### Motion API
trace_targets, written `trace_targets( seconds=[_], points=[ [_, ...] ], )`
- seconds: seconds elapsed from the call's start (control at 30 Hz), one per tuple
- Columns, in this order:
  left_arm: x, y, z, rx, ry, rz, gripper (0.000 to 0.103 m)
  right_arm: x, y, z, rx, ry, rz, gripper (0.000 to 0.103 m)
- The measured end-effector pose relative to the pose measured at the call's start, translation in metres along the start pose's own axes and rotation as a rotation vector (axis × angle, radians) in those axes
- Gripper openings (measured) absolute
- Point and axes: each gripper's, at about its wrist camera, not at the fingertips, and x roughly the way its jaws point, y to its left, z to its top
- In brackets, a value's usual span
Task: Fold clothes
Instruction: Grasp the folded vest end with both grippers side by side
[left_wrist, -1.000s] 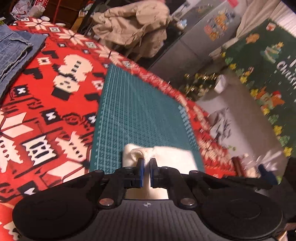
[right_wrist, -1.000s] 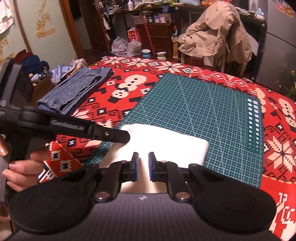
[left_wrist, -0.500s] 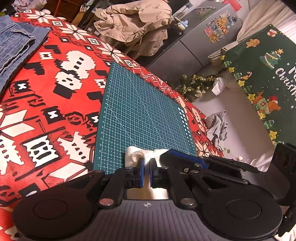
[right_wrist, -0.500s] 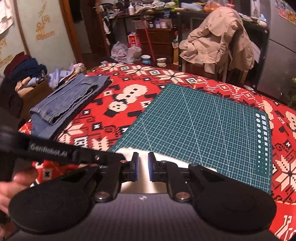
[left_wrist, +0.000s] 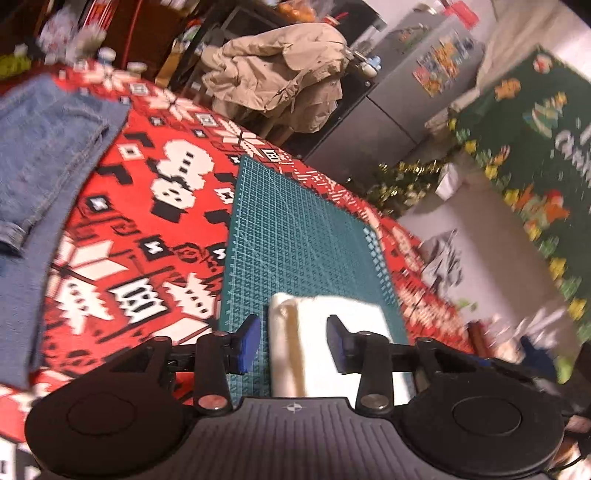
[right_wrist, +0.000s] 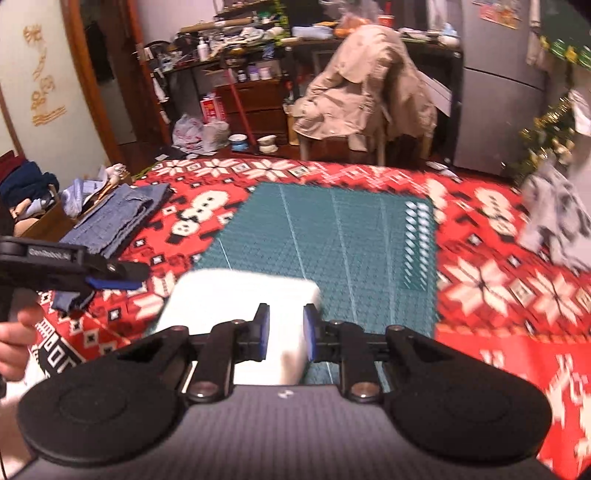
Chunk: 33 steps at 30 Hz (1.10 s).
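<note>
I have both tools over the near edge of the green cutting mat (left_wrist: 303, 236), which lies on the red patterned tabletop (left_wrist: 147, 206). The folded white cloth (left_wrist: 332, 317) rests on the mat's near end, low in the centre of both views.

My left hand-held gripper (left_wrist: 293, 341) has its blue pads spread wide, with the cloth's rolled left edge showing in the gap between them; neither pad touches the fabric as far as I can see. My right hand-held gripper (right_wrist: 284, 332) is also parted, more narrowly, and the cloth's right corner appears between its pads, though blur keeps me from telling whether they touch it.

In the right wrist view the left tool juts in from the left edge, held by a hand (right_wrist: 14, 343). Folded jeans (right_wrist: 114, 218) lie on the tabletop at left. A beige coat (right_wrist: 362, 88) hangs over a chair in the upper centre.
</note>
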Motion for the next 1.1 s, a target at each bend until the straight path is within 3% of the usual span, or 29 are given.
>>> trace_targets(
  seconds=[0.03,0.1,0.2,0.3,0.37,0.47,0.63,0.7,0.77,0.87,0.97,1.1],
  points=[
    [-0.004,-0.004,-0.002,0.028,-0.009,0.016,0.049,-0.005,-0.002,-0.006,0.006,0.000,-0.003,0.028],
    [-0.013,-0.014,-0.007,0.080,-0.030,0.052,0.067,-0.014,-0.006,-0.017,0.016,-0.001,-0.005,0.032],
    [-0.020,-0.032,-0.012,0.201,-0.038,0.132,0.076,-0.022,-0.006,-0.029,0.016,-0.001,0.006,0.037],
    [-0.018,-0.050,-0.014,0.356,0.017,0.185,0.082,-0.027,-0.004,-0.038,-0.004,0.002,0.004,0.041],
    [-0.016,-0.056,-0.013,0.378,0.056,0.196,0.086,-0.030,-0.003,-0.045,-0.016,0.004,-0.002,0.042],
    [-0.017,-0.061,-0.015,0.352,0.075,0.223,0.087,-0.032,-0.001,-0.052,-0.017,0.006,-0.007,0.045],
    [-0.017,-0.076,-0.029,0.464,0.085,0.206,0.085,-0.031,0.000,-0.058,0.006,0.000,-0.006,0.051],
    [-0.015,-0.079,-0.033,0.485,0.087,0.192,0.077,-0.030,0.000,-0.060,0.015,-0.002,-0.006,0.050],
    [-0.009,-0.069,-0.032,0.366,0.114,0.174,0.067,-0.030,0.000,-0.062,0.024,-0.004,-0.005,0.048],
    [0.000,-0.044,-0.030,0.129,0.170,0.099,0.040,-0.024,-0.001,-0.063,0.064,-0.001,-0.009,0.029],
    [0.008,-0.026,-0.031,-0.014,0.182,0.066,0.038,-0.013,-0.007,-0.061,0.136,0.012,0.002,0.028],
    [0.014,-0.014,-0.033,-0.117,0.172,0.061,0.039,0.001,-0.012,-0.057,0.210,0.014,0.008,0.028]
  ],
)
